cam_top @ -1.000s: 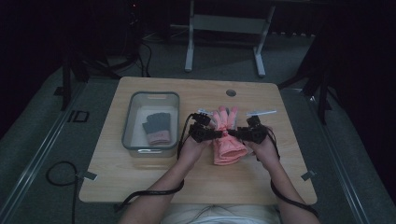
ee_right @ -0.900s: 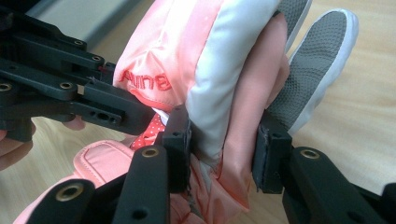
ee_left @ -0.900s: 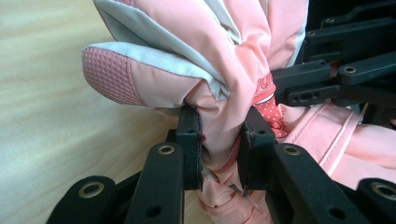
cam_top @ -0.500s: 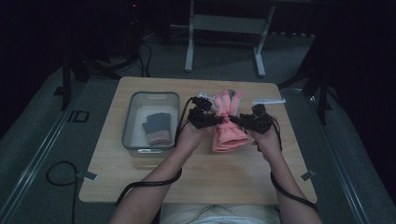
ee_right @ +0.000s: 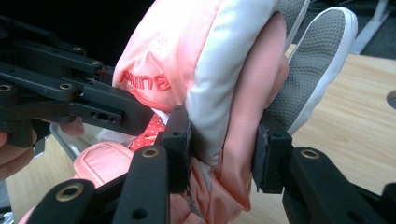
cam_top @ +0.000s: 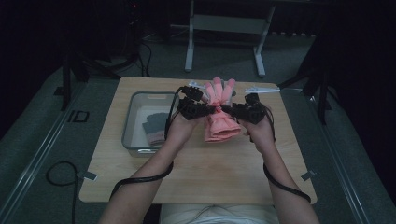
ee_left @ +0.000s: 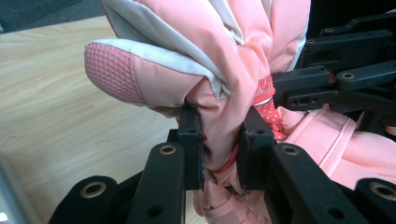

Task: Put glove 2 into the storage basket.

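I read the bin (cam_top: 133, 109) at the left of the table (cam_top: 196, 172) as the likely drop spot: it already has dark and pink folded pieces (cam_top: 156, 128) lying in it, so I would guess the glove goes there too.

My left gripper (cam_top: 198, 111) is clenched on the pink glove (cam_top: 219, 122) at its narrow waist. In the left gripper view its 2 fingers (ee_left: 190, 140) pinch the bunched fabric (ee_left: 219, 126) tight, which is why the padded fingertips of the glove fan out above the pinch and the cuff flares below. The left forearm comes up from the bottom edge and leans inward, wrist level, gripper pointing right toward the middle.

The glove itself hangs above the table between both hands, right of the bin, touching no surface that I can see.

My right gripper (cam_top: 238, 111) grasps the same waist from the opposite side. In the right gripper view its fingers (ee_right: 180, 140) press on a thicker fold (ee_right: 224, 154), so they stand wider apart. Gripping from both sides keeps the glove from twisting. The right forearm mirrors the left, gripper pointing left.
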Tool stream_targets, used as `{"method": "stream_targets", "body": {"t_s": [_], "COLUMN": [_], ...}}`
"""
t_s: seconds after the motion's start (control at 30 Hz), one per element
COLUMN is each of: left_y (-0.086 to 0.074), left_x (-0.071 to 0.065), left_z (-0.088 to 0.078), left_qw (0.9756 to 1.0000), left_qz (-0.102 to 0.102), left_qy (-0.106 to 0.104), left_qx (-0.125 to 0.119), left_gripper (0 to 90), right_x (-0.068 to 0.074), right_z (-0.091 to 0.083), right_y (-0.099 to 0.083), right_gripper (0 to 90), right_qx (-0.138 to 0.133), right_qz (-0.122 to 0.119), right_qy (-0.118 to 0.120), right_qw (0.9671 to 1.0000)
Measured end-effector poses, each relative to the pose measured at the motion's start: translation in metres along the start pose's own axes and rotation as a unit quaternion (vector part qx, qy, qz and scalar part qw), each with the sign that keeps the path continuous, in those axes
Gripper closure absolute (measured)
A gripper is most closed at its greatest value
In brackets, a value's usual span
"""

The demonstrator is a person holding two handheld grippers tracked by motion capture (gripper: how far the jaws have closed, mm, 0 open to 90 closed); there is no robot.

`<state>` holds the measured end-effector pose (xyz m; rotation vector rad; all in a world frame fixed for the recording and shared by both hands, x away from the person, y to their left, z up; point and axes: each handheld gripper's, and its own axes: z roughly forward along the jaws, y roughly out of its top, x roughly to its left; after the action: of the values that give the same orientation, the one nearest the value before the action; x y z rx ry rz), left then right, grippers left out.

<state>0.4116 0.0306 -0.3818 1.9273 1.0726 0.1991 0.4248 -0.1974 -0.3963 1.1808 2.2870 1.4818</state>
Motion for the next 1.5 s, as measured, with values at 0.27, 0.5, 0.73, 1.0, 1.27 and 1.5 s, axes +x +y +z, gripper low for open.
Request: {"method": "stream_targets", "body": {"t_s": [0.27, 0.5, 0.73, 1.0, 1.27, 1.5], "left_y": [0.005, 0.005, -0.002, -0.012, -0.026, -0.044], "left_x": [0.008, 0.022, 0.034, 0.051, 0.069, 0.092], "left_z": [-0.019, -0.042, -0.057, -0.078, -0.094, -0.111], "left_qw": [0.9998, 0.9993, 0.9987, 0.9974, 0.9959, 0.9935], "left_qz": [-0.005, -0.012, -0.021, -0.036, -0.050, -0.071], "left_qy": [0.014, 0.029, 0.041, 0.057, 0.070, 0.085], "left_qx": [-0.011, -0.018, -0.024, -0.028, -0.027, -0.027], "left_gripper": [74.1, 74.1, 74.1, 74.2, 74.2, 74.2], "right_x": [0.013, 0.030, 0.044, 0.062, 0.079, 0.096], "right_z": [0.009, 0.023, 0.038, 0.059, 0.084, 0.111], "right_y": [0.019, 0.035, 0.042, 0.051, 0.054, 0.056], "right_gripper": [63.2, 63.1, 63.1, 63.1, 63.2, 63.1], "right_qx": [0.000, 0.000, 0.006, 0.017, 0.030, 0.046], "right_qz": [-0.015, -0.031, -0.039, -0.052, -0.062, -0.069], "right_qy": [0.009, 0.023, 0.033, 0.050, 0.065, 0.083], "right_qw": [0.9998, 0.9993, 0.9987, 0.9972, 0.9955, 0.9931]}}
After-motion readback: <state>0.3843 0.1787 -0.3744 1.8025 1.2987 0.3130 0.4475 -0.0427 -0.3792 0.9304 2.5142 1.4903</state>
